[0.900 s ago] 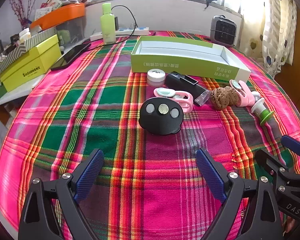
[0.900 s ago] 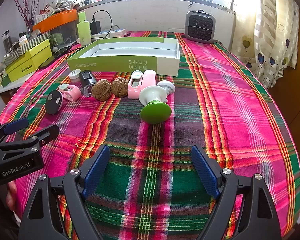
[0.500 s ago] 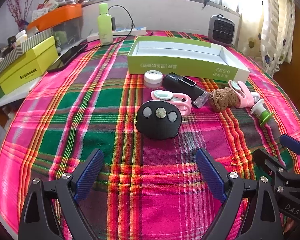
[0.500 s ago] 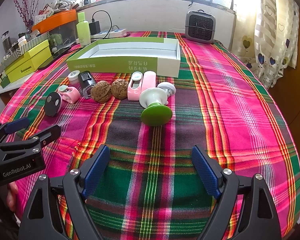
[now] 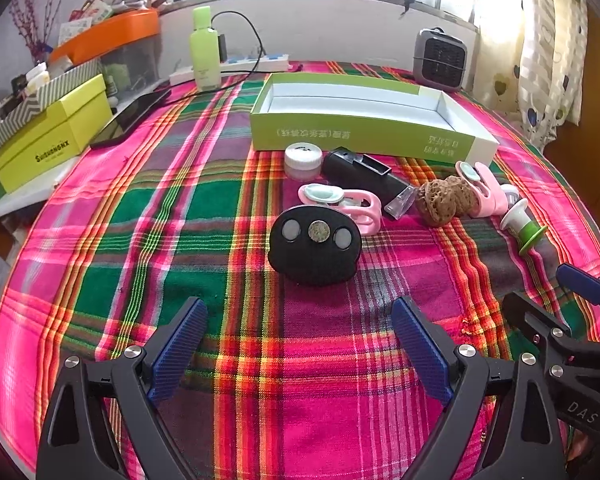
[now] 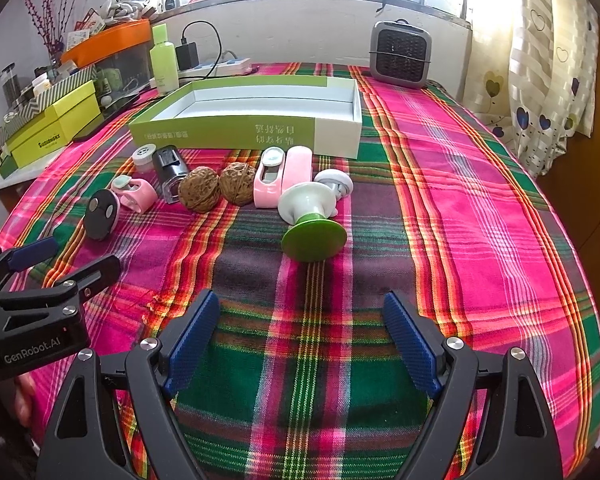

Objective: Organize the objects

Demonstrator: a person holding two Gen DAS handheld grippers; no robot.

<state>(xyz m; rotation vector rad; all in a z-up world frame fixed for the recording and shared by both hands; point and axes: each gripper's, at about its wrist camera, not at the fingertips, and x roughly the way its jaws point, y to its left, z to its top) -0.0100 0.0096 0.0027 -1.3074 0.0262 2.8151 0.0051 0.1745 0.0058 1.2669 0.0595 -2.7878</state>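
A row of small objects lies on the plaid cloth in front of an open green-and-white box (image 5: 364,120) (image 6: 256,112). From the left: a black oval case (image 5: 315,250) (image 6: 101,214), a pink clip (image 5: 346,204) (image 6: 134,194), a white jar (image 5: 303,160) (image 6: 144,154), a black stamp (image 5: 366,174) (image 6: 170,172), two walnuts (image 5: 446,198) (image 6: 216,186), a pink holder (image 5: 482,188) (image 6: 282,174) and a green-and-white stopper (image 5: 524,224) (image 6: 312,220). My left gripper (image 5: 300,344) stands open just short of the black case. Short of the stopper, my right gripper (image 6: 302,336) is open and holds nothing.
A small grey heater (image 6: 400,54) stands at the back right. At the back left are a green bottle (image 5: 205,48), a power strip with a cable (image 5: 236,66), a dark phone (image 5: 130,120) and a yellow box (image 5: 50,144). A curtain (image 6: 548,80) hangs to the right.
The left gripper has crept slightly forward toward the black case; the right gripper has barely shifted. Both stay open and nothing on the cloth has moved.
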